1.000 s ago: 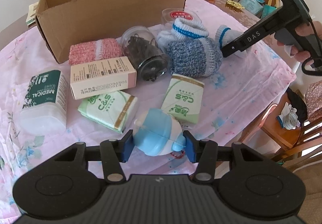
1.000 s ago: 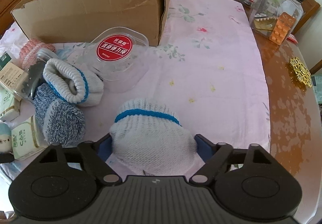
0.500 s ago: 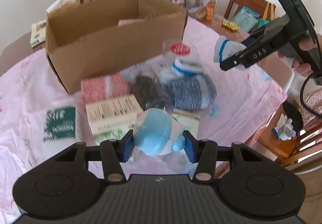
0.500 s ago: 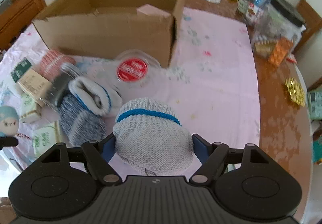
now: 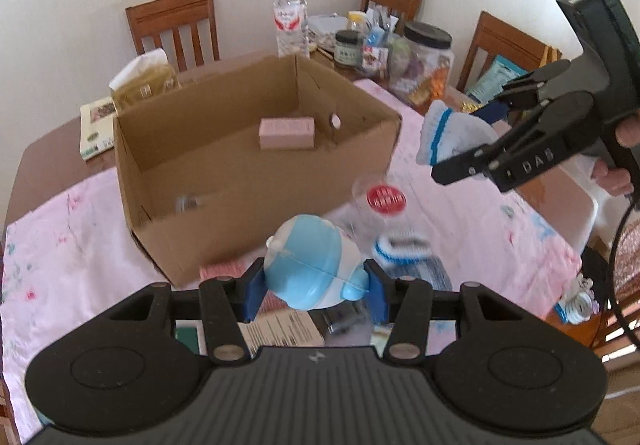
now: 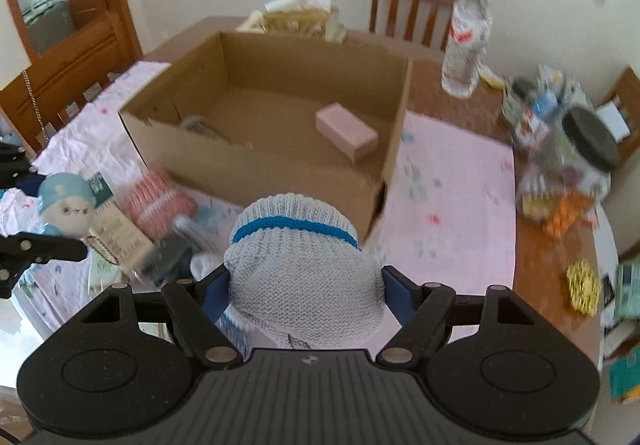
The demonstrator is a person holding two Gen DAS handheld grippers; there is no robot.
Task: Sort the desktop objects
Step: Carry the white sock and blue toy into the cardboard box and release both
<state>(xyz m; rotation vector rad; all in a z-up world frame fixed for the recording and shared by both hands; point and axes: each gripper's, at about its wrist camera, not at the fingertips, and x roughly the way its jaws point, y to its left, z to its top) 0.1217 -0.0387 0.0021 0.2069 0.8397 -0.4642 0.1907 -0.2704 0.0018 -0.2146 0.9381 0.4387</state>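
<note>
My left gripper (image 5: 312, 285) is shut on a light blue round toy figure (image 5: 308, 265) and holds it in the air in front of the open cardboard box (image 5: 248, 185). The toy also shows in the right wrist view (image 6: 66, 205). My right gripper (image 6: 304, 293) is shut on a rolled grey sock with a blue band (image 6: 300, 265), raised near the box's right corner; it also shows in the left wrist view (image 5: 448, 133). A pink carton (image 5: 286, 133) lies inside the box (image 6: 280, 165).
On the pink cloth (image 5: 480, 229) below lie a red-lidded clear tub (image 5: 384, 199), more rolled socks (image 5: 404, 249), a pink knit roll (image 6: 158, 201) and small cartons (image 5: 280, 329). A water bottle (image 6: 466, 41), jars (image 5: 426, 61) and chairs (image 5: 176, 25) stand behind.
Both grippers have lifted their objects higher off the table and moved toward the box, whose inside now shows in both views.
</note>
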